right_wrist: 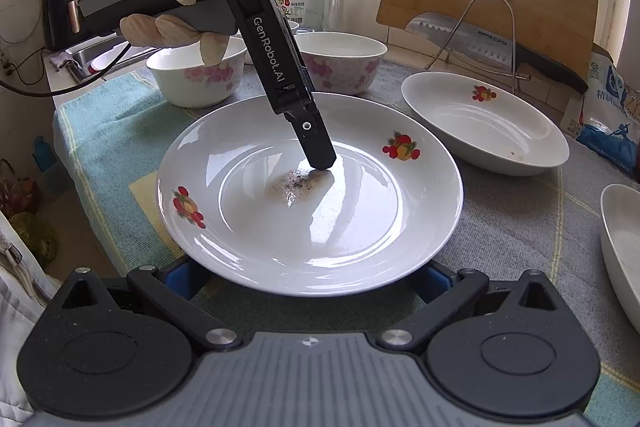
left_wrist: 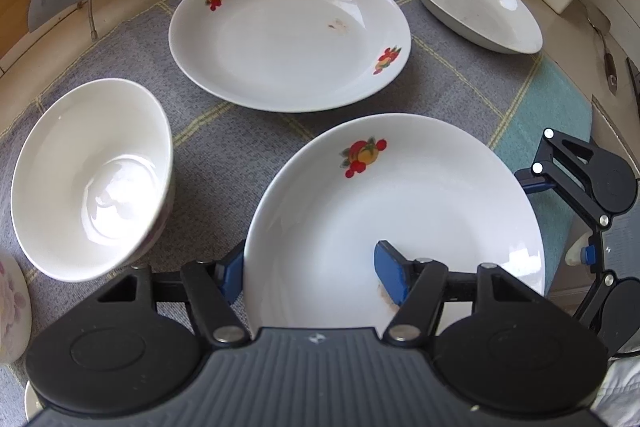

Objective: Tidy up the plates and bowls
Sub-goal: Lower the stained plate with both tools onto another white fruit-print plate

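I am only at the start of this job, I think. Nothing is stacked yet. In the left camera, three plates lie apart on the checked cloth (left_wrist: 224,147): the near plate (left_wrist: 400,207) at the bottom, a second plate (left_wrist: 288,35) in the middle top, and a deeper plate (left_wrist: 472,3) at the upper right. A white bowl (left_wrist: 92,179) stands at the left, on its own. In the right camera, two flowered bowls (right_wrist: 196,75) sit side by side at the top, not one inside the other.

My left claw (left_wrist: 310,273) is down over the rim of the near plate. One blue pad is outside the rim and the other is inside the plate. The gap looks too wide for a real pinch, so I call it apart, but the rim hides part of the outer pad and I am not fully sure.

My right claw (right_wrist: 308,283) waits wide apart at the plate's near edge, holding nothing.

What is left: grab this plate, pile the plates together, then nest the bowls.
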Demonstrator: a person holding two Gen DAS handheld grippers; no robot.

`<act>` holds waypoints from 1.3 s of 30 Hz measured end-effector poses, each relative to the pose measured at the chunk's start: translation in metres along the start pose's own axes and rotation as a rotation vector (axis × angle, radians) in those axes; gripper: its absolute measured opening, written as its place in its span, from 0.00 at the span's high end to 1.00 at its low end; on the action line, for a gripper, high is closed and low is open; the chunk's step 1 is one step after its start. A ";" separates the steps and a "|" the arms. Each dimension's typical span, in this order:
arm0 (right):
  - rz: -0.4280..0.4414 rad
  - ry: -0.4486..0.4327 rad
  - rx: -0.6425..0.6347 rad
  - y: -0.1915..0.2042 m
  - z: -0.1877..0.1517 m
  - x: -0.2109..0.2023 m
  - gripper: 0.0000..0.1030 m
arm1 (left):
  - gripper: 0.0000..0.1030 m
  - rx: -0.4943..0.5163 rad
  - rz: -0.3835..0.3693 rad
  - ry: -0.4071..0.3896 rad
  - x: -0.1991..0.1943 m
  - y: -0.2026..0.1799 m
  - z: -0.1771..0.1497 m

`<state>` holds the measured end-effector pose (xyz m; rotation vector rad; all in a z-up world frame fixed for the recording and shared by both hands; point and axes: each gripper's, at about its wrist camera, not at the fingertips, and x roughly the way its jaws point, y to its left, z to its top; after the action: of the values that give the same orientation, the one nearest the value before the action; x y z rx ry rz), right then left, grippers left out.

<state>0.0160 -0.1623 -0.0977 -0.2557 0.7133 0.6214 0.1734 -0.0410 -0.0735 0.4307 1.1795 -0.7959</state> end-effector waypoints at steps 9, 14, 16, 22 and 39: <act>-0.002 0.041 -0.019 0.001 0.007 -0.001 0.00 | 0.37 -0.001 -0.005 -0.004 -0.003 -0.003 -0.002; 0.030 0.055 -0.001 -0.002 0.011 -0.009 0.00 | 0.37 -0.008 -0.010 -0.007 -0.009 -0.007 -0.004; 0.028 0.055 -0.013 -0.002 0.013 -0.013 0.00 | 0.37 -0.019 -0.016 -0.014 -0.012 -0.007 -0.004; 0.026 0.055 -0.034 -0.008 0.020 -0.025 0.00 | 0.37 -0.031 -0.028 -0.029 -0.021 -0.011 0.001; -0.031 0.060 -0.032 -0.057 0.022 -0.063 0.00 | 0.37 0.026 -0.064 -0.069 -0.022 -0.041 0.061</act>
<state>0.0257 -0.2264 -0.0387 -0.3152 0.7559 0.5984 0.1790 -0.1028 -0.0280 0.3855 1.1240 -0.8763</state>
